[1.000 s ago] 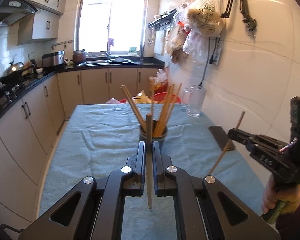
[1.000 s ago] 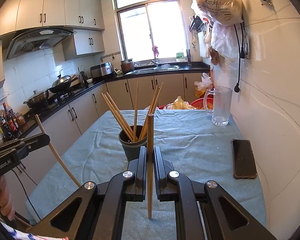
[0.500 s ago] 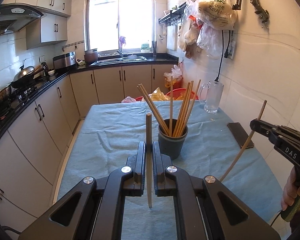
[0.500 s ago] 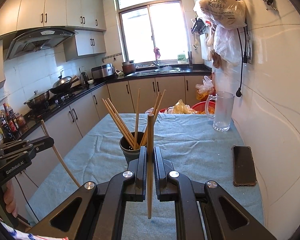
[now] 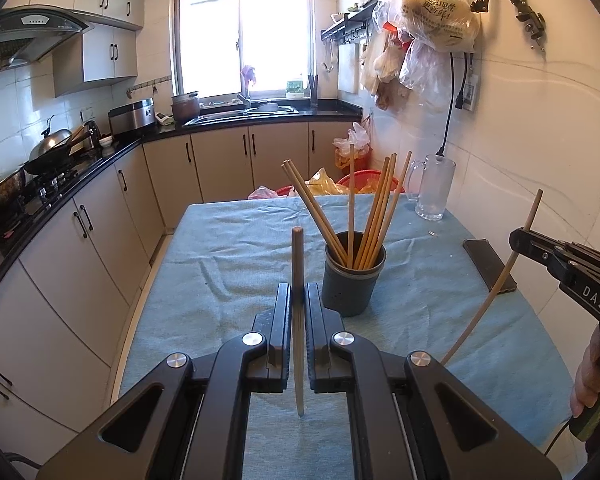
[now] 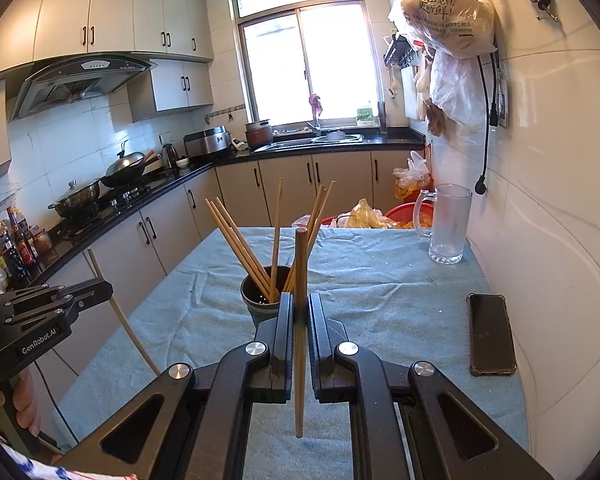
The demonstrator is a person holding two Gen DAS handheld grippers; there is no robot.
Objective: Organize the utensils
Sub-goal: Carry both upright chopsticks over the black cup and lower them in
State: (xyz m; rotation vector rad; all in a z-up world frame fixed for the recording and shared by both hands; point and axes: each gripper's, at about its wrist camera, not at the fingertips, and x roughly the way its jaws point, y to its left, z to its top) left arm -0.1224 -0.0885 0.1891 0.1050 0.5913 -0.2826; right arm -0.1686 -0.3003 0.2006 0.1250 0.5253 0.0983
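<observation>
Each gripper, left gripper (image 5: 298,300) and right gripper (image 6: 300,308), clamped one upright wooden chopstick (image 5: 297,280); the dark grey cylindrical holder cup (image 5: 353,282) stood just ahead, nearer the right.

Left gripper (image 5: 298,294) jaws clamped tight, right gripper (image 6: 300,304) likewise — both tilted downward, hand-held.

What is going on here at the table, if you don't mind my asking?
A person is sorting chopsticks with a gripper in each hand. The left gripper is shut on one chopstick, and the right gripper is shut on another chopstick. Both are held upright, short of the grey cup on the blue cloth, which already holds several chopsticks. Neither held one is in the cup yet.
</observation>
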